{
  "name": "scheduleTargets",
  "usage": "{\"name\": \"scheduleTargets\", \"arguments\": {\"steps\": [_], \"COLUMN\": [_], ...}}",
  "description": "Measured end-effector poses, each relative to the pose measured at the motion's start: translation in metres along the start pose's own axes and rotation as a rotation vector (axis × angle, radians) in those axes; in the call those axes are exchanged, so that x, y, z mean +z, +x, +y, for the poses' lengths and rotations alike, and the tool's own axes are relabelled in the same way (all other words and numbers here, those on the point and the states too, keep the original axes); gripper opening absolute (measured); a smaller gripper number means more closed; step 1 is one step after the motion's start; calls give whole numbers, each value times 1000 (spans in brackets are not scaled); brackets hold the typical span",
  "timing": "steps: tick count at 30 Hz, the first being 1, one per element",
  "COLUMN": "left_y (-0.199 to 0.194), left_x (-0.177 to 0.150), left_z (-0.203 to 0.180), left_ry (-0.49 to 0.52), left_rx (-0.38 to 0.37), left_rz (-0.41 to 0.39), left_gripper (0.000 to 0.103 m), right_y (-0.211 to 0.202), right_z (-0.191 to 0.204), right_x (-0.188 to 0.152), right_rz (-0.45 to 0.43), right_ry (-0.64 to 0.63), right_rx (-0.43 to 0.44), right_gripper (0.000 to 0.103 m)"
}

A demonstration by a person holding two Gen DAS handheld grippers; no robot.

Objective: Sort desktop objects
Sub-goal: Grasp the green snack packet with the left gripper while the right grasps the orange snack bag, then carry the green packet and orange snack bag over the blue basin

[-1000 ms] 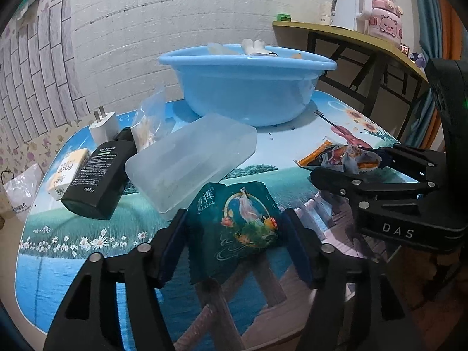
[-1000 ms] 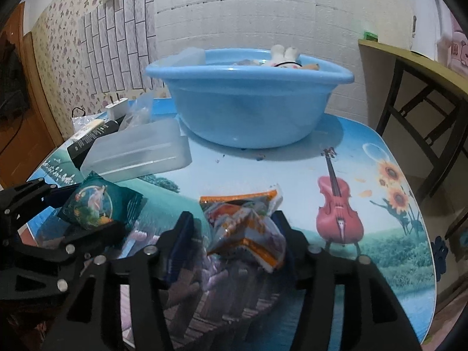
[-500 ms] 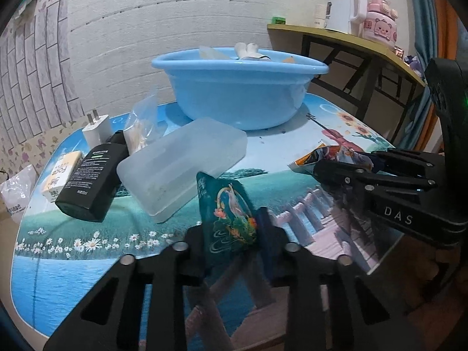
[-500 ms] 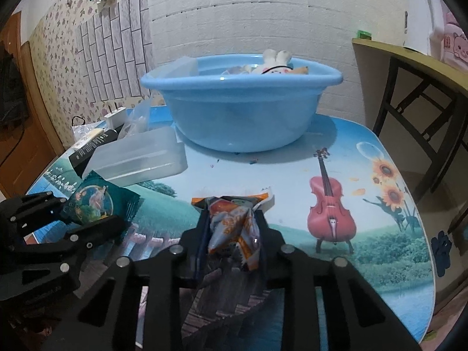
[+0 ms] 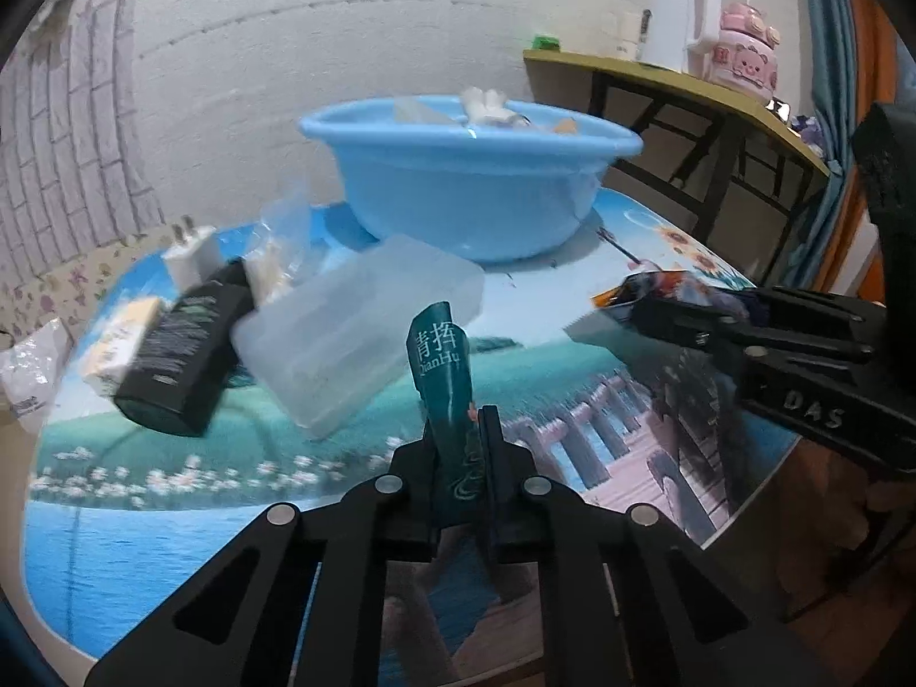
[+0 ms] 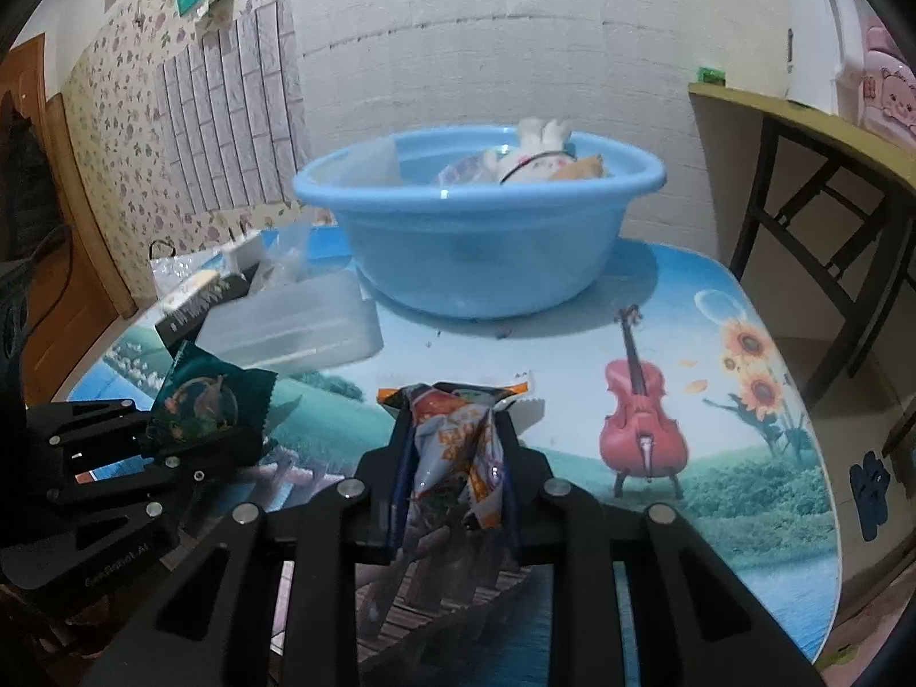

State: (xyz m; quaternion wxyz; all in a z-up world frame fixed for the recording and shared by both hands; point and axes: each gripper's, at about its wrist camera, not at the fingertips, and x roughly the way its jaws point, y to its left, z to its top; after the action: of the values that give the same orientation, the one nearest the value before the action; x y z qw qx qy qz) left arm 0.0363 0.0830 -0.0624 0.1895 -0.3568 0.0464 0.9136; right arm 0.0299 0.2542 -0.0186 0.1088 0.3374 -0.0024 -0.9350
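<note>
Left claw [image 5: 458,429] is clamped tight on a dark teal foil sachet [image 5: 443,363], folded upright between its jaws. Right claw [image 6: 455,429] pinches a crinkly orange-and-white snack packet [image 6: 458,435]. Round blue plastic basin [image 6: 475,240] sits beyond both on the picture-print worktop [image 6: 572,355].

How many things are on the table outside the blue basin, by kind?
Snack packets: 2, teal packet, orange packet
Boxes: 3, clear box, black box, yellow box
Chargers: 1, white charger
Clear bags: 1, clear bag
Total: 7
</note>
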Motion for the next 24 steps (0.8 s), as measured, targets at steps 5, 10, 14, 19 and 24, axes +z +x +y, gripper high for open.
{"name": "scheduleTargets", "arguments": {"steps": [5,10,14,19,24], "left_y": [-21,-36,-45,-48,-51], "left_x": [11,22,33,50,76], "left_z": [4,10,13,13,17], "left_ry": [-7,-31,-38,-56,-71], "left_rx": [-5,-14,-19,-9,5], "left_rz": [-53,-90,-117,-121,-132], "left_gripper": [9,9,9,9,9], "right_y": [-17,-30,-35,-32,-43], "right_z": [1,8,12,15,15], "right_x": [14,25,29,35,59], "right_rz": [-52,-87,-95,-65,-86], "right_ry": [15,11,15,24,6], "right_rx": [17,48,71,83,90], "right_gripper": [24,24,24,24,24]}}
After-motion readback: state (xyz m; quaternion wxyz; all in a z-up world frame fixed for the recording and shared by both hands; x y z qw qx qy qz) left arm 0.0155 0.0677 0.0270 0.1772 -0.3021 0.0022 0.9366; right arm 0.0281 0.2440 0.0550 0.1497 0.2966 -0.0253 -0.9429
